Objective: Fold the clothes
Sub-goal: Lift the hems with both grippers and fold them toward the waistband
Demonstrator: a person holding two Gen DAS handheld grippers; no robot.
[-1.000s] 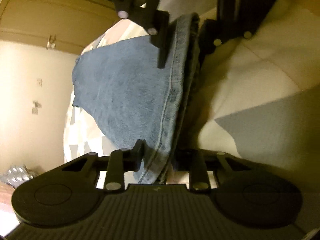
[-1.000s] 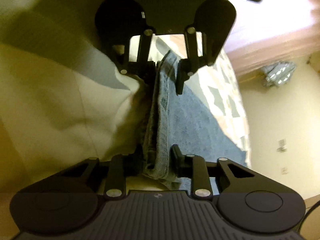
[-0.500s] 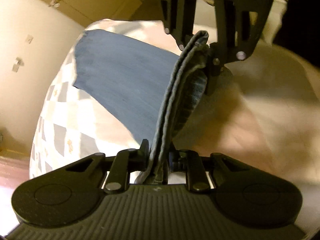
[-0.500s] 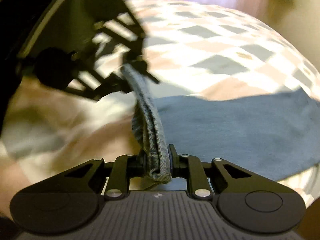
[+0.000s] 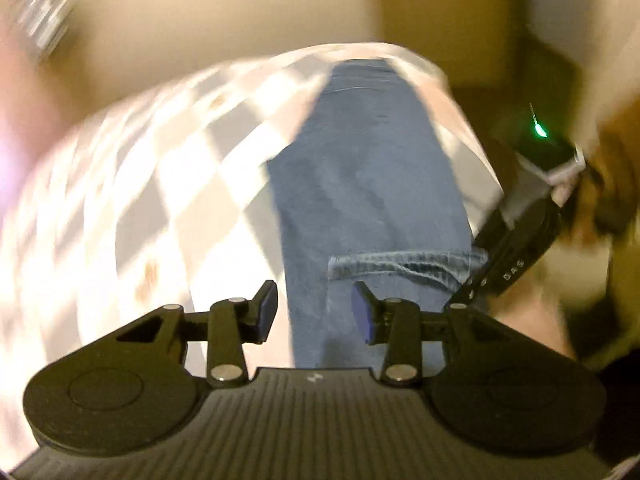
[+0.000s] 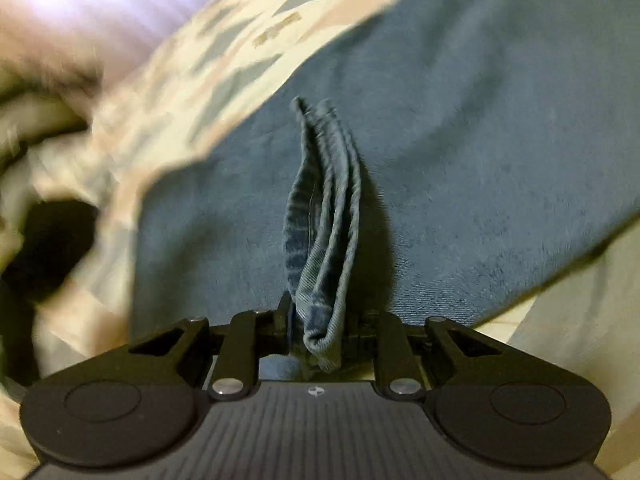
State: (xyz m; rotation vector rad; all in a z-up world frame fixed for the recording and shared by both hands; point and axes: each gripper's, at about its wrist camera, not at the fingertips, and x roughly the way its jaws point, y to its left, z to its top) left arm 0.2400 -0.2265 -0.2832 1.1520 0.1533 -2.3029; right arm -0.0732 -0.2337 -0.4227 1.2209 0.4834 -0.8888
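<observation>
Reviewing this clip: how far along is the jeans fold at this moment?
Done: the jeans lie lengthwise on the checked bedspread, with the hem end brought over onto the denim. In hand: the right hand-held gripper is shut on the bunched hem, while the left hand-held gripper is open and empty. Left: release that hem, flatten it, then any further fold.

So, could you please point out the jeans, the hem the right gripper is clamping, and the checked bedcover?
jeans (image 5: 372, 184): left wrist view, flat middle of the denim.
hem (image 6: 320, 248): right wrist view, bunched folds above the fingers.
checked bedcover (image 5: 160, 184): left wrist view, pale blurred squares.
</observation>
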